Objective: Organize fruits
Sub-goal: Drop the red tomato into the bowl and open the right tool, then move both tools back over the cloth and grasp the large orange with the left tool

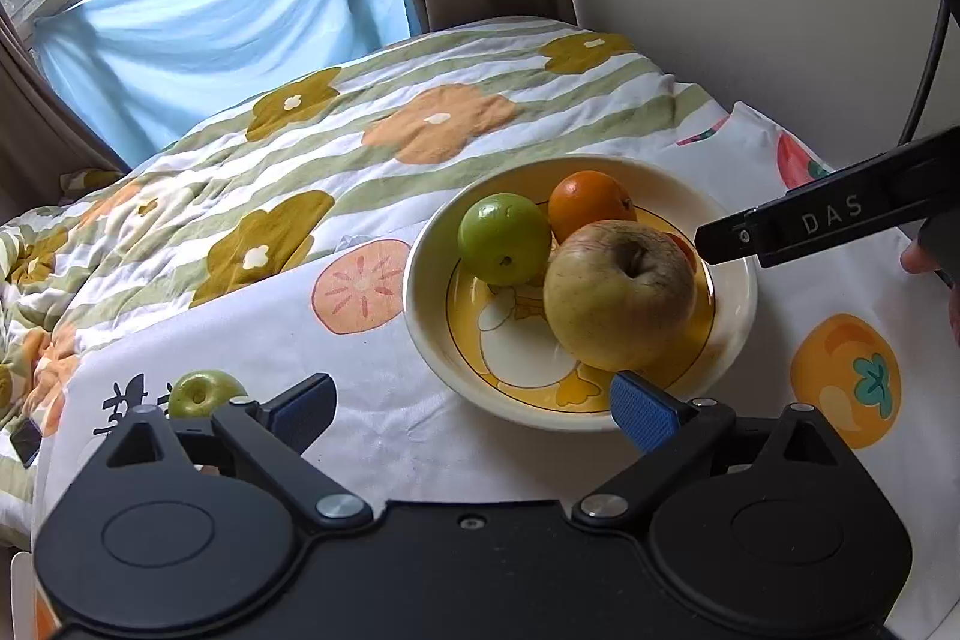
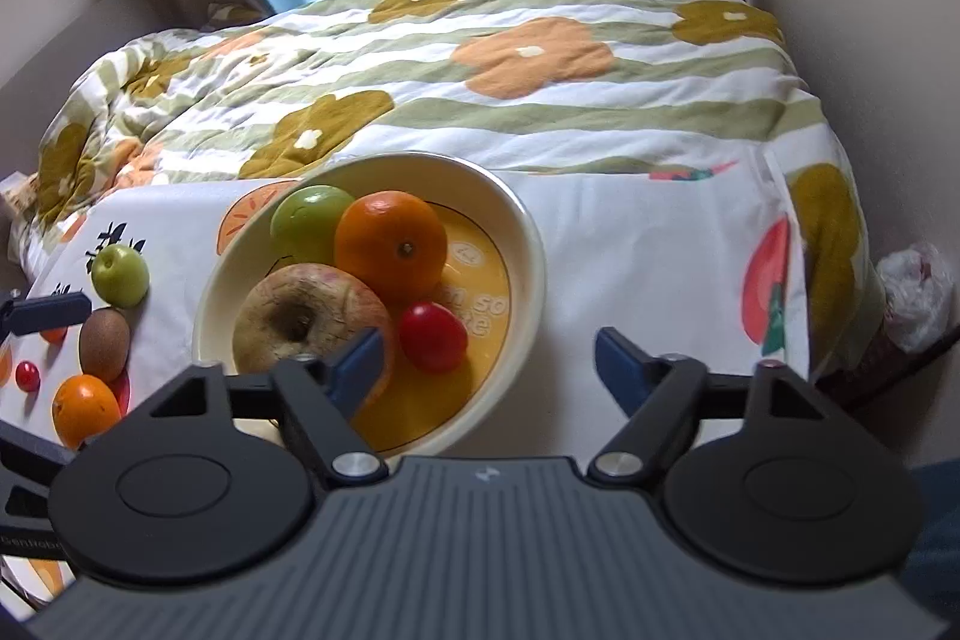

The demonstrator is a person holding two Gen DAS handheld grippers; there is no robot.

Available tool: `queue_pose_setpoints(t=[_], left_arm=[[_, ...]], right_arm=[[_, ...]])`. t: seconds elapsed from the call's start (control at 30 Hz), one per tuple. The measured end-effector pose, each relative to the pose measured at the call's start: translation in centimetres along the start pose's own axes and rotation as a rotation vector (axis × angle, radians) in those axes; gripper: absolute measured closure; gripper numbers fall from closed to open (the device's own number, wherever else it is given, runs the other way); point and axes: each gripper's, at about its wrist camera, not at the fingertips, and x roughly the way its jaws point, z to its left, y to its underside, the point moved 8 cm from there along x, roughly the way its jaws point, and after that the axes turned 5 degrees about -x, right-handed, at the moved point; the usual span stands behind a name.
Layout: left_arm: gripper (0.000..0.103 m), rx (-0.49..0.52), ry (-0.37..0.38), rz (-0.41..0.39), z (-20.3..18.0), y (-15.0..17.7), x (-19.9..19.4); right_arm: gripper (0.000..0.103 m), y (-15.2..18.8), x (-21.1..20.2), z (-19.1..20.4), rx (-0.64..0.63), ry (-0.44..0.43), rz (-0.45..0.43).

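Observation:
A cream bowl [image 1: 735,280] [image 2: 528,244] with a yellow duck print holds a large yellowish apple [image 1: 618,292] [image 2: 300,310], an orange [image 1: 588,202] [image 2: 390,244], a green fruit [image 1: 504,238] [image 2: 306,220] and a red cherry tomato [image 2: 433,337]. My left gripper [image 1: 474,409] is open and empty just in front of the bowl's near rim. My right gripper [image 2: 489,361] is open and empty above the bowl's right side; one of its fingers [image 1: 810,226] shows in the left wrist view. On the cloth to the left lie a small green apple [image 1: 204,393] [image 2: 120,275], a kiwi [image 2: 104,343], an orange [image 2: 84,409] and a small tomato [image 2: 27,376].
The fruit-print cloth [image 1: 840,376] [image 2: 648,244] covers the surface; behind it lies a flowered striped quilt [image 1: 360,112] [image 2: 540,70]. A wall stands at the right, a curtained window at the back. A white plastic bag [image 2: 915,292] sits at the far right.

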Motion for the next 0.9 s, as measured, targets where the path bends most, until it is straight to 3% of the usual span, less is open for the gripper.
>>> queue_pose_setpoints(t=[0.57, 0.77, 0.9], left_arm=[[0.001, -0.003, -0.031, -0.055, 0.0, 0.1, -3.4], [0.001, -0.032, -0.098, -0.086, 1.7, 0.4, -6.1], [0.0, -0.056, -0.113, -0.118, 3.5, 0.8, -8.8]], right_arm=[[0.003, 0.2, -3.7, 0.9, -0.031, 0.043, -0.042], [0.003, 0.1, -6.1, 2.7, -0.067, 0.041, -0.061], [0.003, 0.2, -8.3, 4.0, -0.019, 0.016, -0.09]])
